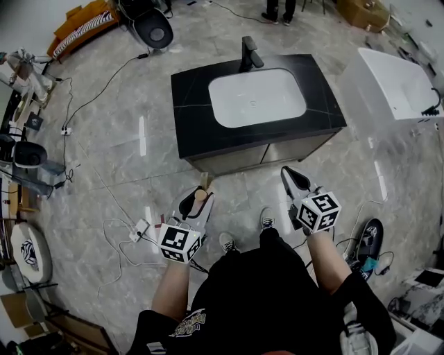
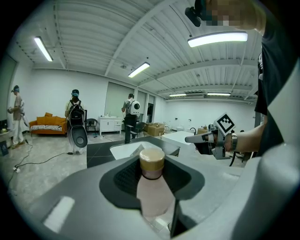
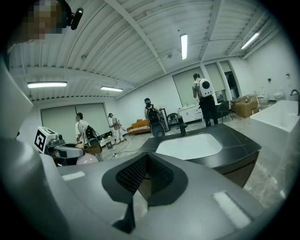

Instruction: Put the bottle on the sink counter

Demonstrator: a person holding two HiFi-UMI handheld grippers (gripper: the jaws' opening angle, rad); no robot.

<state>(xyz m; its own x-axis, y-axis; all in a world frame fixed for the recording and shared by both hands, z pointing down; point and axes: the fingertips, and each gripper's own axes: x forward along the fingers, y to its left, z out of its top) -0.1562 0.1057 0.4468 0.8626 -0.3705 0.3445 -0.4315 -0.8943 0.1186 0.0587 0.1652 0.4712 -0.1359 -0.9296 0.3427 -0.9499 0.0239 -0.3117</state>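
A pale pink bottle [image 2: 152, 192] with a tan cap [image 1: 202, 195] stands upright between the jaws of my left gripper [image 1: 196, 202], which is shut on it. It is held above the floor, in front of the black sink counter [image 1: 194, 118] and apart from it. The counter holds a white basin [image 1: 257, 97] and a black faucet [image 1: 248, 54]. My right gripper [image 1: 294, 180] hovers level with the left one, near the counter's front right corner, shut with nothing in it. In the right gripper view the counter [image 3: 236, 143] lies just ahead, and the bottle [image 3: 86, 159] shows at the left.
A white bathtub [image 1: 395, 90] stands right of the counter. Cables and a power strip [image 1: 139, 227] lie on the marble floor at the left. A black fan [image 1: 154, 28] and an orange sofa [image 1: 83, 21] are at the back left. Several people [image 2: 75, 112] stand far off.
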